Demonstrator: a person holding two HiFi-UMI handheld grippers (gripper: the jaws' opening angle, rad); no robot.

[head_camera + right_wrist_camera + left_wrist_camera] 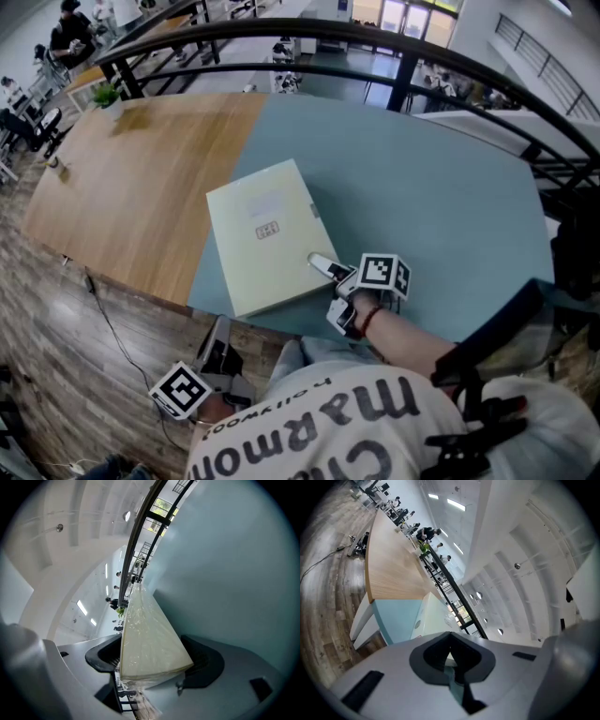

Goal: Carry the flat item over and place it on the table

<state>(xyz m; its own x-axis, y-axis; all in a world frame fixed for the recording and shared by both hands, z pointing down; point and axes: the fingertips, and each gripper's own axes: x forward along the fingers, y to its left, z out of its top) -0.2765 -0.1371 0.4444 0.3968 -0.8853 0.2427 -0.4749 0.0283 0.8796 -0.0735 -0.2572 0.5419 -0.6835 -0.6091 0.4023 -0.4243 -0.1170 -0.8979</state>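
Note:
The flat item (262, 239) is a pale cream box that lies on the teal part of the table (431, 187), near its front edge. My right gripper (326, 272) is shut on the box's near right corner. In the right gripper view the box (150, 639) fills the space between the jaws of my right gripper (150, 667). Below the table's front edge, by the person's lap, my left gripper (216, 347) hangs with nothing in it. In the left gripper view the jaws of my left gripper (451, 660) meet, and the box (433, 613) shows far ahead on the table.
The table's left half is wood (131, 187). A small plant (105, 94) stands at its far left corner. A black railing (375, 47) curves behind the table. A cable (103, 309) trails over the wooden floor at the left.

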